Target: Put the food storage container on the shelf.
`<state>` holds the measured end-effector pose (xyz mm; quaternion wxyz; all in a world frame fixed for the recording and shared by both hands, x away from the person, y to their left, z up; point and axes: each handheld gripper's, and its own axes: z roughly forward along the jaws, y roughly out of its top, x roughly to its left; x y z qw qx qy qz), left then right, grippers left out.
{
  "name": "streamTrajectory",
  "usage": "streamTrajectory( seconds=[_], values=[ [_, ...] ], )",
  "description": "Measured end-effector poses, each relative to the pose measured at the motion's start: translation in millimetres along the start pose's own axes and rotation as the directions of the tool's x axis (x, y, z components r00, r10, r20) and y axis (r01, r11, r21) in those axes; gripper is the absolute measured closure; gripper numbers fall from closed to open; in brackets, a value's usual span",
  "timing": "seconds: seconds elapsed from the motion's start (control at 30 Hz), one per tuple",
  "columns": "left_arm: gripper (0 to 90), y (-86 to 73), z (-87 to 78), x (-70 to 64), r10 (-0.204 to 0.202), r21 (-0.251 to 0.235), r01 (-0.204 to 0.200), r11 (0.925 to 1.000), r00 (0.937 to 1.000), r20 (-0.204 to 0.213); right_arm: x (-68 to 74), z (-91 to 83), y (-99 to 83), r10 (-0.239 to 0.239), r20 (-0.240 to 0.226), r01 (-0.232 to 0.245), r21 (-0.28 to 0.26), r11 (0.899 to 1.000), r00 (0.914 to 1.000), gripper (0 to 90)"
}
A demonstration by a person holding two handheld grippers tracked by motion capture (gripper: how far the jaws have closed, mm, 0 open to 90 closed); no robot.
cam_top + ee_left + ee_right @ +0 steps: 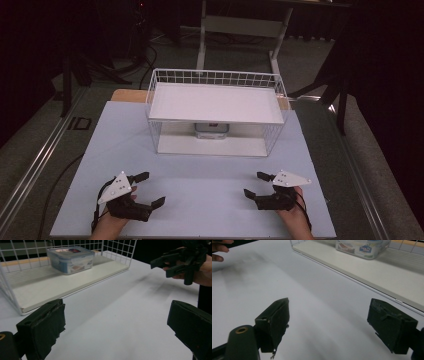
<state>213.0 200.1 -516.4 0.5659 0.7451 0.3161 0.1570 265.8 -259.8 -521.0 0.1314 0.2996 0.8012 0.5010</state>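
A white wire basket shelf [165, 80] stands at the table's far middle, with a white board on top and a white floor board below. On that lower board sits a clear plastic food box [212, 130] with a blue-trimmed lid, seen as the food box [70, 259] and the food box [362, 246] in the gripper views. My left gripper [149, 189] rests near the front left edge, open and empty. My right gripper [257, 184] rests near the front right edge, open and empty. Both point inward toward each other, well short of the shelf.
The pale blue tabletop [200, 185] stretches between the grippers and the shelf. The other hand's gripper [180, 261] shows at the upper right of the left gripper view. A white desk frame [240, 25] stands on the floor behind the table.
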Motion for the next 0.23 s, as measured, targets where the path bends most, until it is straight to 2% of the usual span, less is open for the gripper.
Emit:
streamTrajectory(
  seconds=[0.23],
  values=[
    [2.6,-0.5,0.3,0.6,0.004,0.002,-0.004,1.0,1.0,0.009,-0.1,2.1,-0.6,0.008,-0.005,-0.008,0.011,1.0,1.0,17.9]
  ],
)
